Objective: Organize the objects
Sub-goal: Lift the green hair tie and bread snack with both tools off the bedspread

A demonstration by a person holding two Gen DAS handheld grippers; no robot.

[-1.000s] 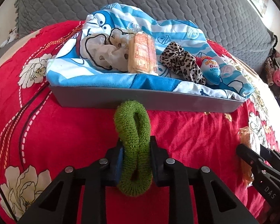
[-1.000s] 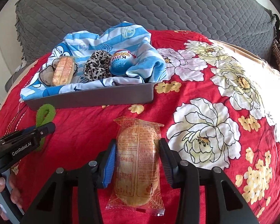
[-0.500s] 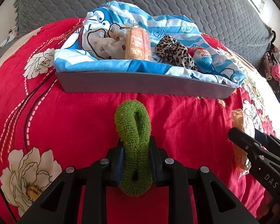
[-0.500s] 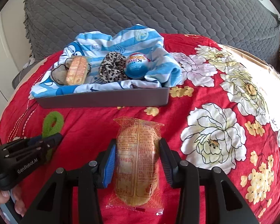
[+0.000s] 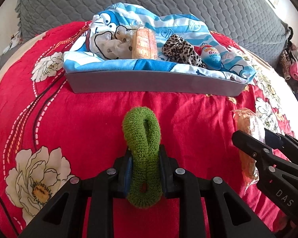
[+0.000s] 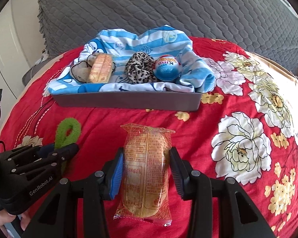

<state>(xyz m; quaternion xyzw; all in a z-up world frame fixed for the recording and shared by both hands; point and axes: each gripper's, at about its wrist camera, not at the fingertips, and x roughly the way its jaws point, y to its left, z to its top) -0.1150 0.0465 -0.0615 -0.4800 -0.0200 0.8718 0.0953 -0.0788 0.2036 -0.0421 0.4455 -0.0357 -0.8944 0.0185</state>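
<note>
My left gripper (image 5: 144, 158) is shut on a green terry hair tie (image 5: 142, 136), held above the red flowered bedspread. The same green hair tie (image 6: 68, 130) and left gripper (image 6: 69, 151) show at lower left in the right wrist view. My right gripper (image 6: 146, 166) is shut on a wrapped orange-printed cake (image 6: 146, 170); this cake (image 5: 250, 126) also shows at the right of the left wrist view. Ahead lies a grey tray (image 5: 155, 83) (image 6: 129, 100) lined with a blue striped cartoon cloth. In it are another wrapped cake (image 5: 144, 44), a leopard scrunchie (image 5: 180, 50) and a blue egg-shaped toy (image 5: 210, 56).
A grey quilted cushion (image 6: 168, 10) backs the bed behind the tray. A pile of clothes (image 5: 294, 69) lies at the far right. A white cupboard (image 6: 2, 45) stands to the left. A person's hand (image 6: 2, 220) holds the left gripper's handle.
Both grippers have drawn back a little from the tray with their loads still held. The tray now sits farther up in both views.
</note>
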